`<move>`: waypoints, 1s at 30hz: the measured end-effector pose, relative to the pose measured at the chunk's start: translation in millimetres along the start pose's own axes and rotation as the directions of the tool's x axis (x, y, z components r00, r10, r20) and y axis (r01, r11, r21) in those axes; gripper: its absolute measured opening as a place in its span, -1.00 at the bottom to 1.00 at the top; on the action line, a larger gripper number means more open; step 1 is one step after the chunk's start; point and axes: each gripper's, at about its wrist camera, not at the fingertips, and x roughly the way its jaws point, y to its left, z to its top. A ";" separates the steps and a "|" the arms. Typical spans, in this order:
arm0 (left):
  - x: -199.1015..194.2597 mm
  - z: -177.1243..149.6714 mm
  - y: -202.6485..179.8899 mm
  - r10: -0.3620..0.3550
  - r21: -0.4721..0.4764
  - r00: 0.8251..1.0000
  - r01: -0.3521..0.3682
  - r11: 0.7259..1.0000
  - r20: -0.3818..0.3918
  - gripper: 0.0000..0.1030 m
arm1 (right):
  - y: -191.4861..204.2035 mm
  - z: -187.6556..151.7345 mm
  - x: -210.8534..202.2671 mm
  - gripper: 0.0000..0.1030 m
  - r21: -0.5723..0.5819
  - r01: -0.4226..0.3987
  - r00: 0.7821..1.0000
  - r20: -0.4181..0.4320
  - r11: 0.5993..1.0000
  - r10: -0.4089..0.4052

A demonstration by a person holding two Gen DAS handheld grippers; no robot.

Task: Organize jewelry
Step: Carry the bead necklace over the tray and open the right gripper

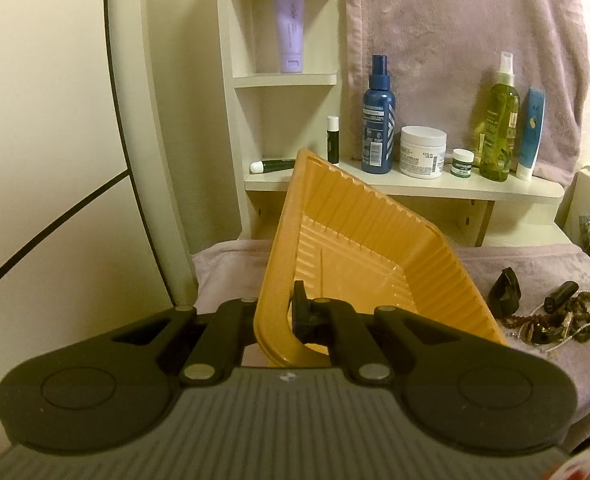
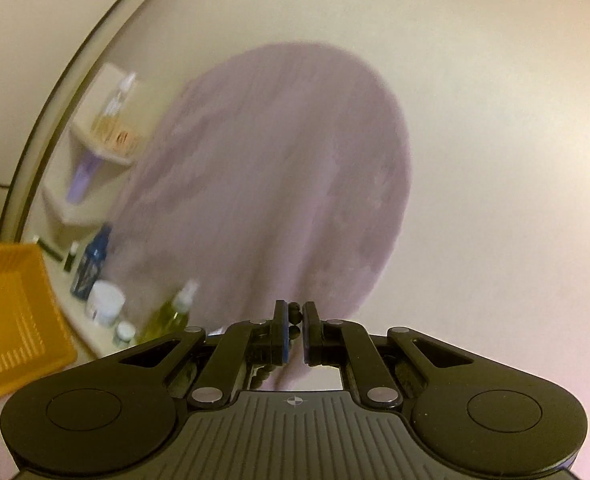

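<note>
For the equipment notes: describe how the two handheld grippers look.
Both the left gripper and right gripper look alike: ribbed grey body, black linkage arms with silver rivets, round black side housings. The right gripper's finger pad has a blue edge.

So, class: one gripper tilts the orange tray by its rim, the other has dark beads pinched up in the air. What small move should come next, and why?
Probably carry the right gripper left and down over the orange tray, then release. The bead strand is already pinched, and the left gripper holds the tray rim, tilted and apparently empty.
</note>
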 end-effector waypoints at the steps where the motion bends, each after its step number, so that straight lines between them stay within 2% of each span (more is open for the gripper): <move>1: 0.2 -0.1 0.1 0.000 0.001 1.000 0.000 1.000 0.000 -0.92 | -3.5 5.8 -0.6 -0.87 0.001 0.007 1.000 0.013 1.000 -0.007; 8: 0.4 -0.2 0.1 0.001 0.004 1.000 -0.001 1.000 0.001 -0.92 | -19.6 40.7 -4.2 -0.87 -0.002 0.020 0.996 0.090 1.000 -0.019; 14: 0.6 0.5 0.3 0.002 0.008 1.000 -0.002 1.000 0.001 -0.92 | -13.9 77.9 0.9 -0.87 0.007 -0.079 0.985 0.156 0.997 0.077; 22: 2.5 1.6 4.6 -0.002 0.016 1.000 0.002 1.000 -0.001 -0.91 | 24.1 128.4 16.8 -0.87 -0.027 -0.236 0.937 0.258 0.971 0.235; 26: 3.4 1.7 5.3 -0.005 0.016 1.000 0.005 1.000 -0.003 -0.91 | 49.9 139.1 30.9 -0.87 -0.039 -0.316 0.913 0.259 0.948 0.315; 30: 5.0 1.6 7.7 -0.010 0.011 1.000 0.011 1.000 -0.008 -0.91 | 83.7 137.1 47.1 -0.87 -0.046 -0.392 0.893 0.223 0.919 0.392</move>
